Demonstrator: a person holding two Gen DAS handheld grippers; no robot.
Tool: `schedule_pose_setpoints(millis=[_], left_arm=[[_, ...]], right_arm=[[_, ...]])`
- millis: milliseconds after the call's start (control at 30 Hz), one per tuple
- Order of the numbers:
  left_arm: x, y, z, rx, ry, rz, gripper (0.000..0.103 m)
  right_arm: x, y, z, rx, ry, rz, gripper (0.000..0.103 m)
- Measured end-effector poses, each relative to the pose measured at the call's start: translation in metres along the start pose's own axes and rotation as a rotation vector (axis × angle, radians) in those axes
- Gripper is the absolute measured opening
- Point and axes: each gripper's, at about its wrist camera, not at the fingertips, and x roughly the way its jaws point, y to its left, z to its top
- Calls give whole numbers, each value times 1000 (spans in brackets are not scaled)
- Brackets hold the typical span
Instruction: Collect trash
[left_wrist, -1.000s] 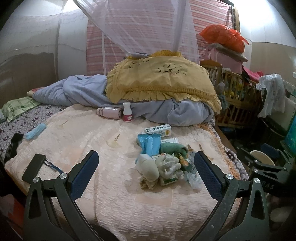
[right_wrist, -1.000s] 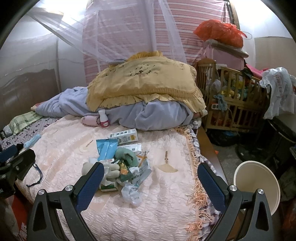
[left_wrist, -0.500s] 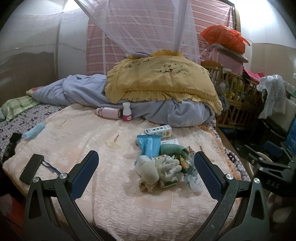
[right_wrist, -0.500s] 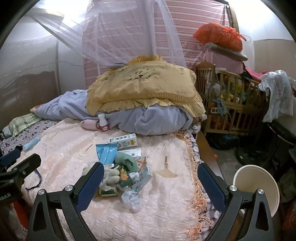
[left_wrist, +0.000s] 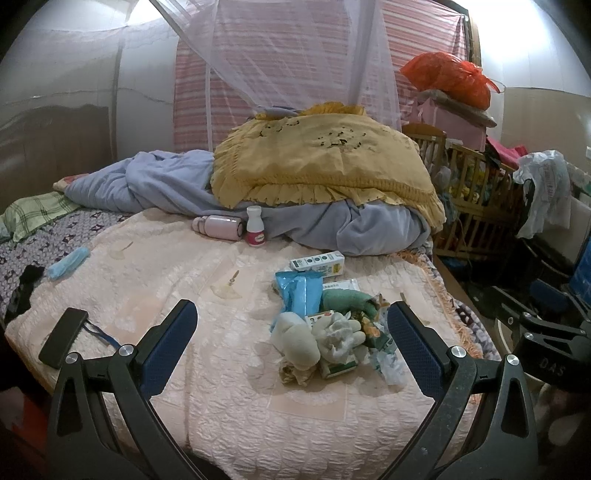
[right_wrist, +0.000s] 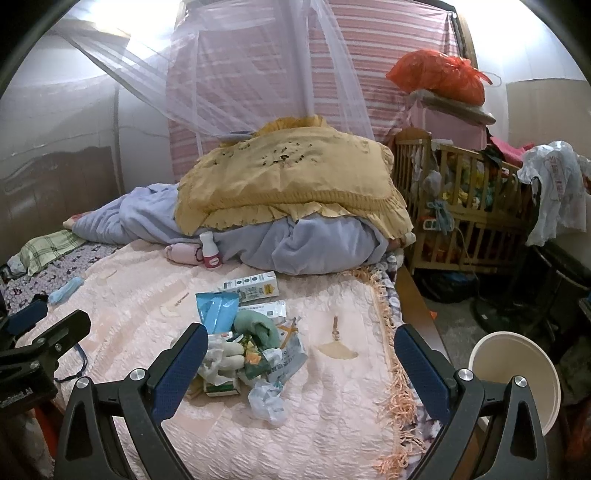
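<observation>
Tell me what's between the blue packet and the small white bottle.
Just the green-and-white carton, slightly right of that line; otherwise bare pink quilt. Left wrist view shows it.

"DAS" on right hand-held gripper (left_wrist: 550, 369), carton print unreadable

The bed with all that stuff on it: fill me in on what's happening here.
A person holds a two-finger gripper in each hand over the pink bedspread, collecting trash. The left gripper and right gripper are both open and empty, hovering short of the trash pile of wrappers, tissue and small boxes. Nothing is picked up yet. A white bucket waits on the floor to the right of the bed.
</observation>
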Motion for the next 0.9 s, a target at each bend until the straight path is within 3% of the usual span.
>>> schedule_pose_setpoints(millis=[900], left_arm=[[14, 9, -2, -8, 10, 16, 102]], right_arm=[[4, 3, 0, 4, 5, 8, 100]])
